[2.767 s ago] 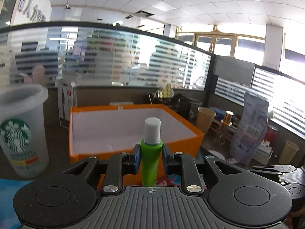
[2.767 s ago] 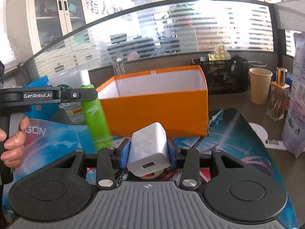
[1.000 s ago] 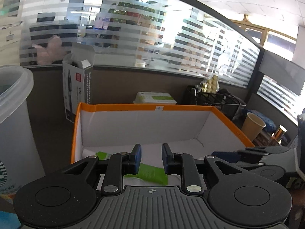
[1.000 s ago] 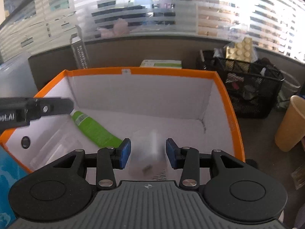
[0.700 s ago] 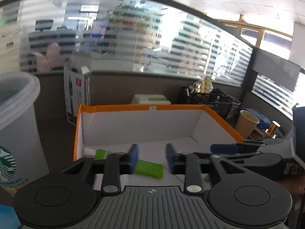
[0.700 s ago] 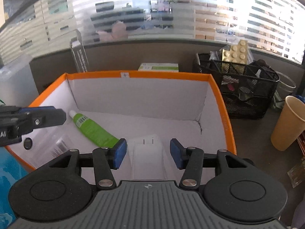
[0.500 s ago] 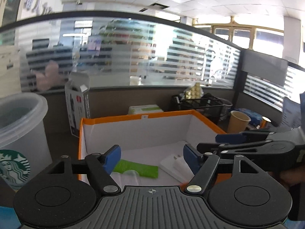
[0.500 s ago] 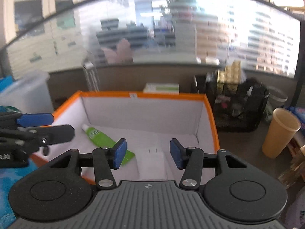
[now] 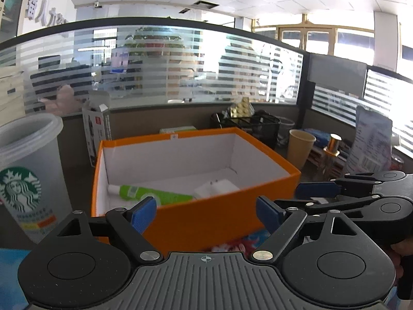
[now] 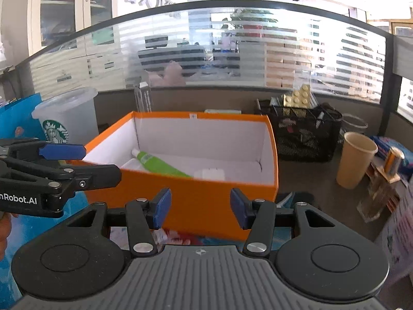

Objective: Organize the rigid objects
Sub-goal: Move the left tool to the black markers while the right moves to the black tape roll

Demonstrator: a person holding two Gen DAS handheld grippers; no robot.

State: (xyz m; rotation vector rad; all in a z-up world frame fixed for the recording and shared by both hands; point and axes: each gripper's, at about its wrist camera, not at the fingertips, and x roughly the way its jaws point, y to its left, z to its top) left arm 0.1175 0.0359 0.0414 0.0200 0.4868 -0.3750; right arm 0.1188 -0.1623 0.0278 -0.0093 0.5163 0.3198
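Left gripper (image 9: 206,215) is held level, just short of the near wall of the orange box (image 9: 201,217); its jaws are spread wide and grasp nothing. Right gripper (image 10: 200,208) sits level beside it, also just short of the box; jaws parted, somewhat less widely, nothing between them.

Each gripper shows in the other's view: the right gripper (image 9: 317,190) at the right edge, the left gripper (image 10: 64,152) at the left edge.

Inside the box, on its white floor, the green bottle (image 9: 147,195) lies on its side, white cap toward the left wall. The white charger (image 9: 216,188) lies just beside it, toward the right.

On the desk, a Starbucks cup (image 9: 28,178) stands upright left of the box. Beyond the box to the right: 1 paper cup (image 10: 357,160) and a black mesh basket (image 10: 302,139).
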